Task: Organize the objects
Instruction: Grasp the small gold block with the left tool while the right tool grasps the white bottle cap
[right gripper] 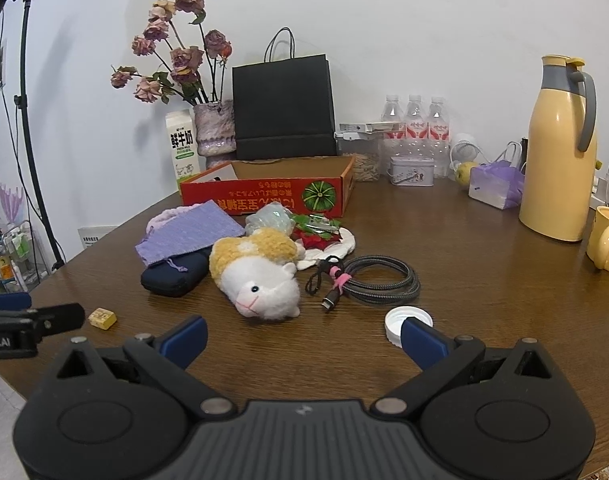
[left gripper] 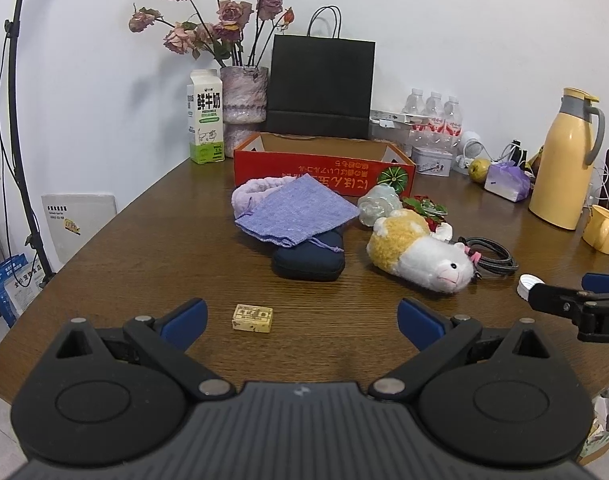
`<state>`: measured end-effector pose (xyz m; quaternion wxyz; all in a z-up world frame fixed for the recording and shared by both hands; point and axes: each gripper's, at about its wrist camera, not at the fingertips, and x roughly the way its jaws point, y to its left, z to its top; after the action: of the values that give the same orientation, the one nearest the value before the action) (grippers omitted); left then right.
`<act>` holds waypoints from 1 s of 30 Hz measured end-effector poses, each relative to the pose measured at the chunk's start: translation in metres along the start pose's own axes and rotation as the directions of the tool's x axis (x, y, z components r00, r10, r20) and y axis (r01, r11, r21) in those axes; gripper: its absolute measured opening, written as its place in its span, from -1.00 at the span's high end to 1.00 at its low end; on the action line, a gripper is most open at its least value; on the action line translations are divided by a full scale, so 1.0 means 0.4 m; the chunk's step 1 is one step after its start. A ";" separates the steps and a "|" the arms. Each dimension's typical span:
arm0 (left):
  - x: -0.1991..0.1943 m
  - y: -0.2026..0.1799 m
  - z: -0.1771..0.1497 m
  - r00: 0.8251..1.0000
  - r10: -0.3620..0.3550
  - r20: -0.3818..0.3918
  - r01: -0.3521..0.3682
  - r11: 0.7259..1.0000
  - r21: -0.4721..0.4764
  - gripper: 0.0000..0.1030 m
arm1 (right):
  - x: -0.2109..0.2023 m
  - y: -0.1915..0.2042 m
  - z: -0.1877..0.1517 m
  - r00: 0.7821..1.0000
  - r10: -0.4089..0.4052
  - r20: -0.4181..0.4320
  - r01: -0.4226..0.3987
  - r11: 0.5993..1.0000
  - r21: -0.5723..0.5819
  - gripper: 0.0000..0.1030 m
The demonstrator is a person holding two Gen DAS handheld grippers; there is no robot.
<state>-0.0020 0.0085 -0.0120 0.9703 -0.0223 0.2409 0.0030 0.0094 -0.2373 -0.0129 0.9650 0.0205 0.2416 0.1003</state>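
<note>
**Op:** My left claw (left gripper: 302, 322) is spread wide and holds nothing, low over the near edge of the wooden bench (left gripper: 144, 248). A small yellow block (left gripper: 252, 318) lies on the bench between its blue fingertips, nearer the left one, touching neither.

**Desk:** And the right?

**Op:** My right claw (right gripper: 304, 338) is also wide and empty. A white bottle cap (right gripper: 404, 322) lies just beside its right fingertip, partly hidden by it; I cannot tell whether they touch.

**Desk:** The rest of the pile?

**Op:** Mid-bench, a plush hamster (right gripper: 256, 272) lies on its side. To its left a purple drawstring pouch (right gripper: 188, 234) rests over a dark blue zip case (right gripper: 172, 278). To its right sits a coiled braided cable (right gripper: 374, 278) with a pink tie. Behind the hamster are a bubble-wrapped bundle (right gripper: 270, 218) and something red and green I cannot identify. Further back an open red cardboard box (right gripper: 264, 196) stands in front of a black paper bag (right gripper: 282, 106).
</note>
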 end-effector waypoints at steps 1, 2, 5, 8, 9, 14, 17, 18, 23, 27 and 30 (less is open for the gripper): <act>0.004 0.002 -0.002 1.000 0.001 -0.002 -0.001 1.000 -0.003 -1.00 | 0.003 -0.003 -0.002 1.000 -0.001 -0.001 0.001 1.000 0.001 -1.00; 0.008 0.005 -0.004 1.000 0.002 -0.005 -0.002 1.000 -0.005 -1.00 | 0.006 -0.006 -0.005 1.000 0.000 -0.002 0.000 1.000 0.001 -1.00; 0.020 0.010 -0.010 1.000 0.008 -0.012 -0.008 1.000 -0.009 -1.00 | 0.016 -0.016 -0.012 1.000 -0.001 -0.006 0.001 1.000 -0.004 -1.00; 0.033 0.017 -0.015 1.000 0.018 -0.019 -0.018 1.000 -0.013 -1.00 | 0.026 -0.027 -0.020 1.000 -0.006 -0.012 0.006 1.000 -0.011 -1.00; 0.037 0.021 -0.017 1.000 0.022 -0.021 -0.022 1.000 -0.017 -1.00 | 0.030 -0.032 -0.022 1.000 -0.007 -0.014 0.007 1.000 -0.012 -1.00; 0.059 0.035 -0.026 0.998 0.050 -0.032 -0.051 0.999 -0.011 -1.00 | 0.047 -0.055 -0.037 1.000 -0.014 -0.017 0.014 1.000 -0.011 -1.00; 0.070 0.042 -0.031 0.997 0.066 -0.038 -0.066 0.998 -0.008 -1.00 | 0.059 -0.065 -0.039 1.000 -0.013 -0.024 0.013 1.000 -0.015 -1.00; 0.075 0.045 -0.032 0.997 0.069 -0.042 -0.070 0.998 -0.006 -1.00 | 0.063 -0.068 -0.041 1.000 -0.012 -0.025 0.012 1.000 -0.018 -1.00; 0.096 0.054 -0.036 0.995 0.086 -0.060 -0.086 0.996 0.006 -1.00 | 0.086 -0.088 -0.044 0.999 -0.014 -0.039 0.013 0.999 -0.038 -1.00; 0.116 0.057 -0.033 0.993 0.092 -0.078 -0.092 0.996 0.003 -1.00 | 0.106 -0.104 -0.044 0.999 -0.019 -0.050 0.016 0.999 -0.049 -1.00; 0.133 0.059 -0.030 0.991 0.103 -0.090 -0.103 0.995 0.006 -1.00 | 0.120 -0.117 -0.040 0.998 -0.020 -0.055 0.017 0.999 -0.052 -1.00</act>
<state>0.0389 0.0312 -0.0483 0.9570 -0.0093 0.2854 0.0519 0.0519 -0.2736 -0.0532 0.9589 -0.0093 0.2661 0.0981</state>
